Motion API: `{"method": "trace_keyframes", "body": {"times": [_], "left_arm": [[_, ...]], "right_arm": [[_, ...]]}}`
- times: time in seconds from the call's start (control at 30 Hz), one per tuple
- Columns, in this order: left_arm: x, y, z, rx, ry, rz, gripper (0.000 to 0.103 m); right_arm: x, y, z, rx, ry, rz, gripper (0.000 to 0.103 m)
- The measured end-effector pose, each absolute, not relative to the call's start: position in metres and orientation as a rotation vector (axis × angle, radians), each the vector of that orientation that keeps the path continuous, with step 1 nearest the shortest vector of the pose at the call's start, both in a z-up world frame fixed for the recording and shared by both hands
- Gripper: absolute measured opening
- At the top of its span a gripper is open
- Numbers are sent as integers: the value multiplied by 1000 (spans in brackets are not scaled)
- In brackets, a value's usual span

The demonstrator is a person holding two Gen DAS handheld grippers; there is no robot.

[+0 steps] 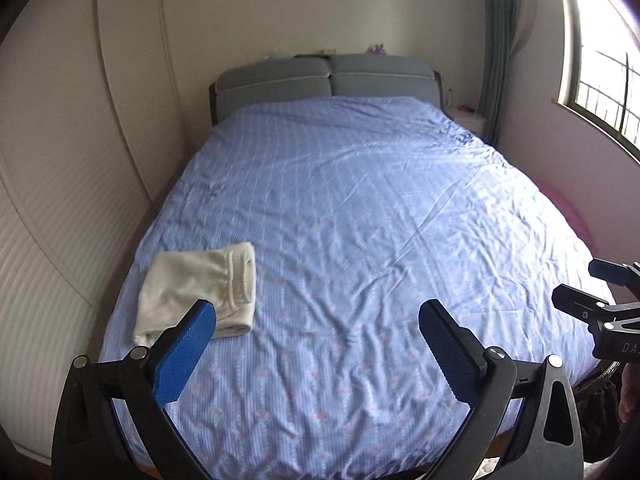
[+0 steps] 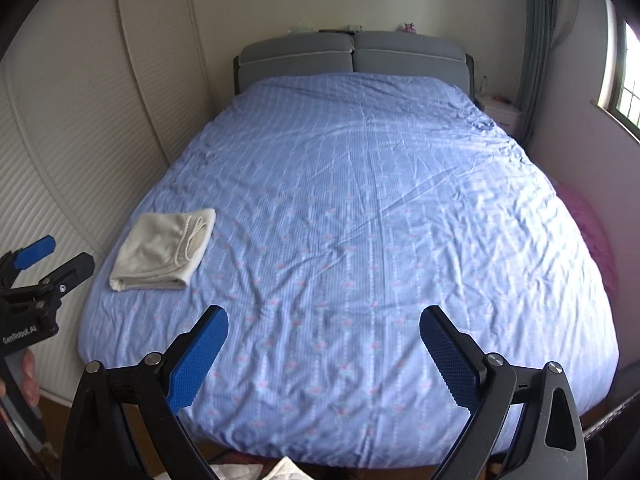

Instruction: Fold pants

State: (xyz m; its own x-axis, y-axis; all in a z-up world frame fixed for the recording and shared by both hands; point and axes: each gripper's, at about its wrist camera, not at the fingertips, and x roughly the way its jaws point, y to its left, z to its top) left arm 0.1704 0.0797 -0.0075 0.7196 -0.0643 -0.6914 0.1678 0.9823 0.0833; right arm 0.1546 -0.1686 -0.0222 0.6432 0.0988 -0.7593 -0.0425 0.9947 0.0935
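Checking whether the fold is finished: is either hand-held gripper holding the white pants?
No. The white pants lie folded on the blue bedspread, and both the left hand-held gripper and right hand-held gripper are open and empty.

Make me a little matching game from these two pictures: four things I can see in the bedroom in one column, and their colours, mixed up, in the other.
Things:
1. folded pants
2. bedsheet
3. headboard cushions
4. gripper pads

Colours:
A. grey
B. bright blue
C. cream white
D. pale blue with small pink motifs

Pairs: 1-C, 2-D, 3-A, 4-B
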Motion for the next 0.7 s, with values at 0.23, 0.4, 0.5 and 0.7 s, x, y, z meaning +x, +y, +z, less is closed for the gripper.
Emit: {"method": "trace_keyframes", "body": {"times": [0.23,0.4,0.5,0.7], "left_arm": [[149,44,5,122,735,-162,103],[136,21,15,139,708,-151,103],[131,12,18,137,703,-149,103],[124,0,22,130,700,-149,103]], "right_arm": [[130,-196,-4,68,800,95,98],[118,-215,3,69,768,111,98],[113,-223,6,67,754,114,98],[106,-235,11,86,738,126,98]]}}
